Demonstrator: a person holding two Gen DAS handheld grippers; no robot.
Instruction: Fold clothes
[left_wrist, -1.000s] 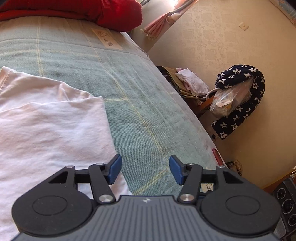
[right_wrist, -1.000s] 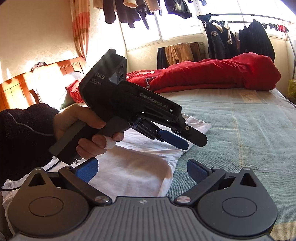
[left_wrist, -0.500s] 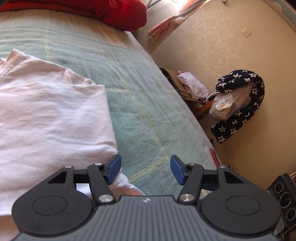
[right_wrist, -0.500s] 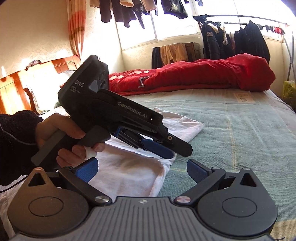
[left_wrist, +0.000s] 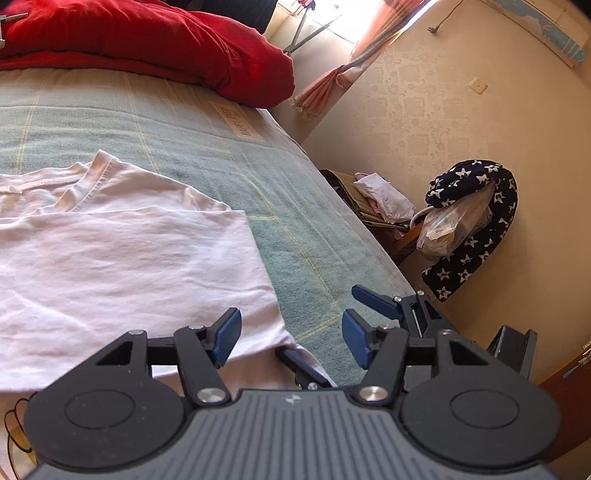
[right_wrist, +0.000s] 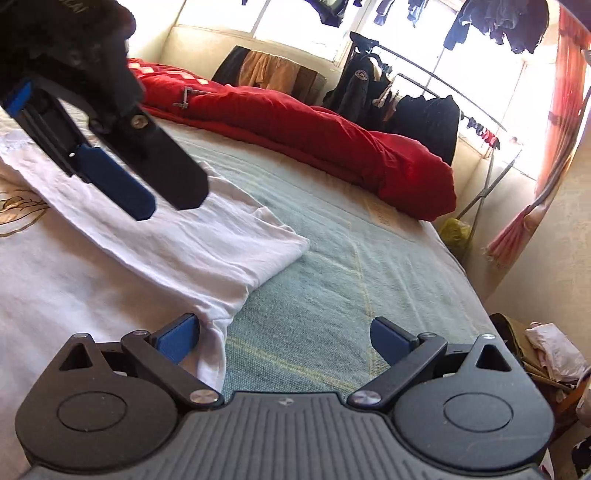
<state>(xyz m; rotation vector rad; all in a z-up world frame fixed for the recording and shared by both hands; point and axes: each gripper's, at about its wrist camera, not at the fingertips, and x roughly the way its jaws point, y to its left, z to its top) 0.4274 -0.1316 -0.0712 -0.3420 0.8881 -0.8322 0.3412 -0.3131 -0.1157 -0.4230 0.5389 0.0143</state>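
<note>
A white T-shirt (left_wrist: 122, 258) lies partly folded on a green bedspread (left_wrist: 295, 229), a red quilt (left_wrist: 147, 40) bunched at twelve o'clock. The left gripper (left_wrist: 290, 332), jaws opening and empty, hangs over the shirt's corner; the right gripper (right_wrist: 284, 334) stands released at three o'clock of the hem.

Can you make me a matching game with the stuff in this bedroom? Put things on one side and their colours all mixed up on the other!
Things:
1. T-shirt
2. Quilt
3. Bedspread
4. Starry cloth

Colours:
A. Red
B. Dark blue with white stars
C. White
D. Pale green

Pairs: 1-C, 2-A, 3-D, 4-B
</note>
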